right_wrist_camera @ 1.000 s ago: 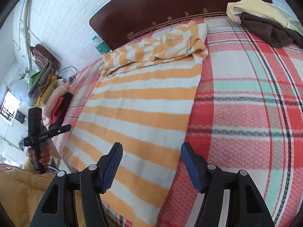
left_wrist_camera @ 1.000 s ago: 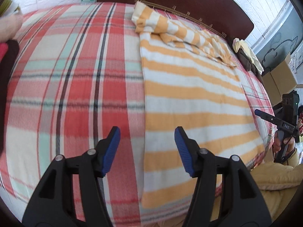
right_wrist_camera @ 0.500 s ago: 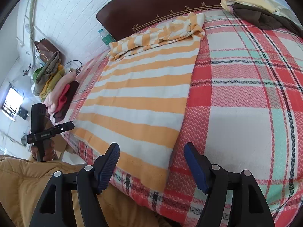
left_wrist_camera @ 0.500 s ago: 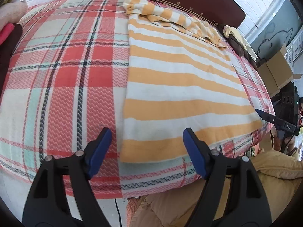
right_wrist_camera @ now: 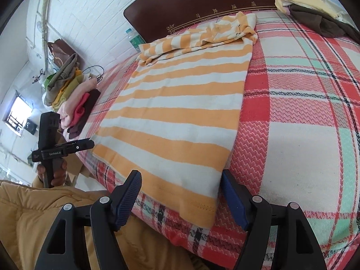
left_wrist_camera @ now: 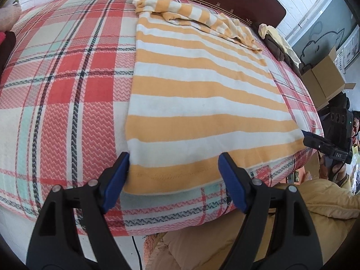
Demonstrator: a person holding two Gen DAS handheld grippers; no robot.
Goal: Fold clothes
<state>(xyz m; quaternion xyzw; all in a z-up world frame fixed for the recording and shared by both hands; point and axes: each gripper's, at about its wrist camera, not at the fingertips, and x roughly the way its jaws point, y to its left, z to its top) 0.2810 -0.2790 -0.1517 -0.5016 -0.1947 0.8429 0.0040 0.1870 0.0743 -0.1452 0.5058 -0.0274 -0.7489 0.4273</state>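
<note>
Striped garment lies flat; left tongs and right tongs gape, straddling its hem corners.

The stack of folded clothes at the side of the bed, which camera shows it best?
The right wrist view: the stack of folded clothes shows whole there, several coloured layers on the bed's far edge. The left wrist view catches only a pink and dark sliver at its left border.

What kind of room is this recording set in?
Most likely a bedroom: a bed with a plaid blanket and dark headboard, a striped garment spread out, stacked folded clothes alongside.
</note>
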